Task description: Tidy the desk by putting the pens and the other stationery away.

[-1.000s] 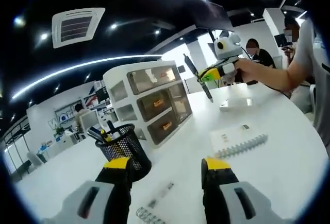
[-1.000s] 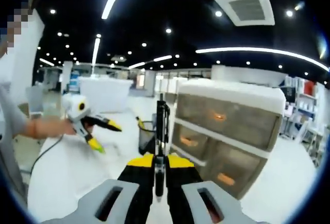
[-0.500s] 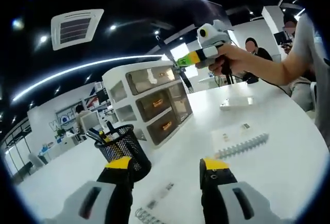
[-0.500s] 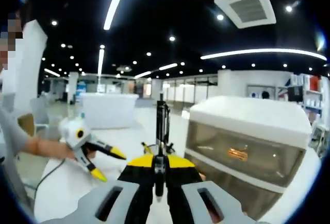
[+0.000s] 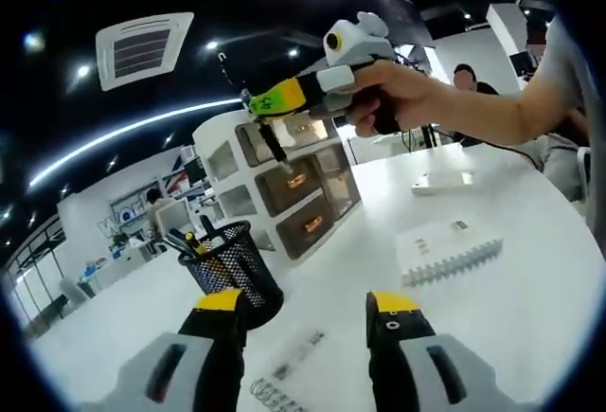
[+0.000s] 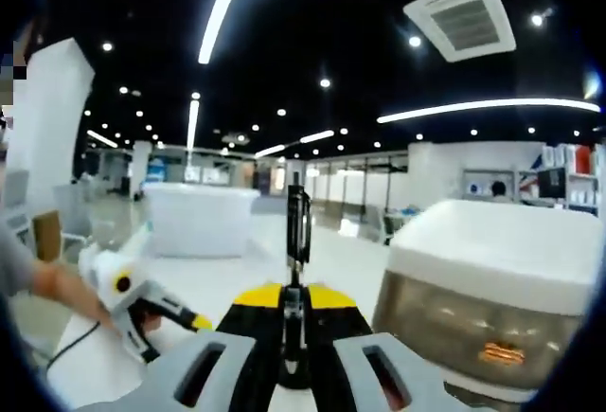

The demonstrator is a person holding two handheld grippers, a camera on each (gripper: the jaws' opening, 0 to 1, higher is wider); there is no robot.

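Observation:
My left gripper (image 5: 308,304) stands open low over the white desk (image 5: 530,308), with nothing between its yellow-tipped fingers. Just beyond its left finger is a black mesh pen cup (image 5: 234,268) that holds several pens. A hand carries my right gripper (image 5: 272,102) in the air above and to the right of the cup, shut on a black pen (image 5: 268,134) that slants down-right. In the right gripper view the pen (image 6: 298,224) stands upright between the shut jaws of the right gripper (image 6: 294,295). The left gripper (image 6: 186,321) shows at lower left.
A white drawer unit (image 5: 284,185) stands behind the cup and also rises close on the right (image 6: 483,289). On the desk lie a white spiral-bound pad (image 5: 445,246), a flat white item (image 5: 441,182), small clips (image 5: 295,353) and a wire spring (image 5: 270,396). People sit at the far right.
The right gripper has carried the pen leftward in the left gripper view, from the desk's far side to in front of the drawer unit above the cup. The left gripper has hardly moved.

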